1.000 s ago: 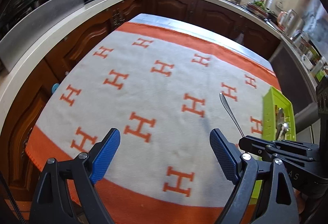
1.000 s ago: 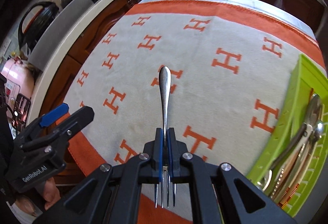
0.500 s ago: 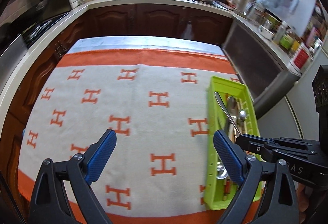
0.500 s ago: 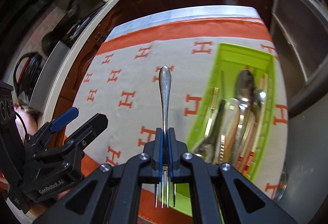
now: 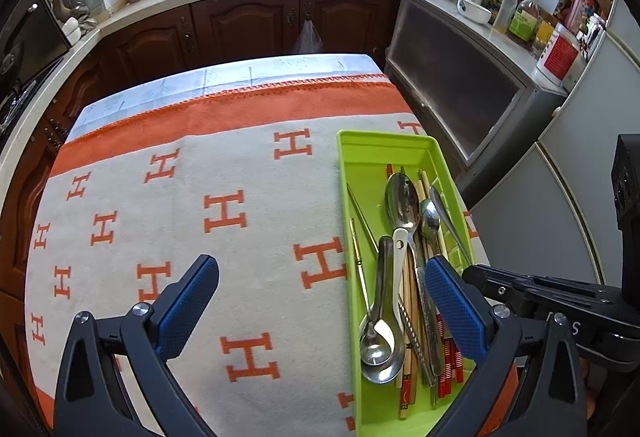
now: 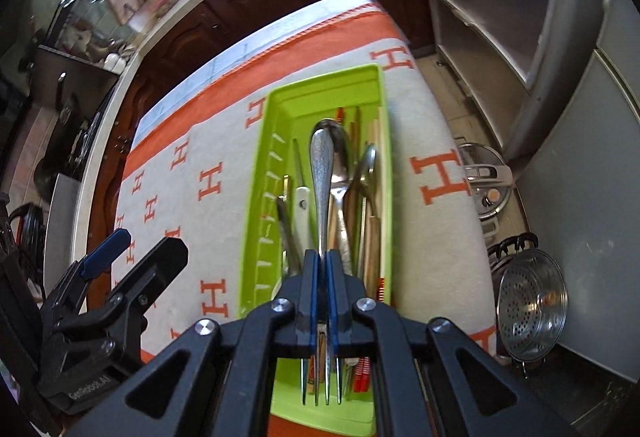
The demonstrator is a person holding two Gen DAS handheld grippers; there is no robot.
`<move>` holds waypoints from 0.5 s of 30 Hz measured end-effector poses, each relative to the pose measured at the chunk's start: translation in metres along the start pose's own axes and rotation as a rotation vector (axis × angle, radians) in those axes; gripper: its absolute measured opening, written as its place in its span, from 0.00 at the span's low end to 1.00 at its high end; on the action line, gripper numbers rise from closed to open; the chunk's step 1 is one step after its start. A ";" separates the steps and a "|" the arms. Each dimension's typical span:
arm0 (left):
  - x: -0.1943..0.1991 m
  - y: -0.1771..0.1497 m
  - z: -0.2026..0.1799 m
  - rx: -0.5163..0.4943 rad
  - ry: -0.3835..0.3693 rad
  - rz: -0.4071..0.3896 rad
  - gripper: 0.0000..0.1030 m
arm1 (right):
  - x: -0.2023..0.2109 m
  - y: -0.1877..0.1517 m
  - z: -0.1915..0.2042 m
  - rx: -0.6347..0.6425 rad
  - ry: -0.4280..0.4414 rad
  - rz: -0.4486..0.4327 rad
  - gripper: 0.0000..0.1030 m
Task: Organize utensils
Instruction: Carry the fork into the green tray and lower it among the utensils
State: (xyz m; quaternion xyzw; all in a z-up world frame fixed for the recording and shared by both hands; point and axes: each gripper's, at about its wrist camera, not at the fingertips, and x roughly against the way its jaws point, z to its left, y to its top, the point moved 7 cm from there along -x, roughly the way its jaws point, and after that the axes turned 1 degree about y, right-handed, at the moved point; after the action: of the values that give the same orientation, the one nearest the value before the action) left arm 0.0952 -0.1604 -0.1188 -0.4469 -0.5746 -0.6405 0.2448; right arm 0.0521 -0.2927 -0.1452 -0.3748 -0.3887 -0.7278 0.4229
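Whereas a second ago the right gripper [image 6: 320, 297] carried the fork [image 6: 322, 173] over bare cloth with the green tray [image 6: 256, 197] off at the right edge of view, it now hangs directly above that tray, jaws clamped on the fork's neck, handle pointing to the far end, tines toward the near end. The fork lines up with the tray's long axis, over the spoons [image 5: 402, 197] and chopsticks [image 5: 406, 389] already lying inside. Not yet touching them, as far as can be told.

The left gripper [image 5: 320, 301] is empty, with nothing between the pads; the jaws are opening and stand wide. It has swung across the orange-and-white cloth [image 5: 224, 213] too, its right finger now over the tray's near part.

Judgement: transport is finished and only lowering and release remain. No utensils show loose on the cloth, so this fork looks like the last item.
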 end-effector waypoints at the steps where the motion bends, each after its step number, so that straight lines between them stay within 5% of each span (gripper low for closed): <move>1: -0.003 0.001 -0.001 -0.002 -0.001 0.004 0.99 | -0.002 0.000 -0.002 -0.012 0.000 0.007 0.04; 15: -0.026 -0.002 0.010 0.066 0.005 0.073 0.99 | -0.012 -0.001 -0.011 -0.049 -0.008 0.020 0.06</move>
State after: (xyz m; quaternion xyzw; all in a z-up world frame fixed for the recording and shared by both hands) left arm 0.1089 -0.1558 -0.1427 -0.4576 -0.5782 -0.6129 0.2841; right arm 0.0528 -0.2986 -0.1606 -0.3918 -0.3689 -0.7311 0.4194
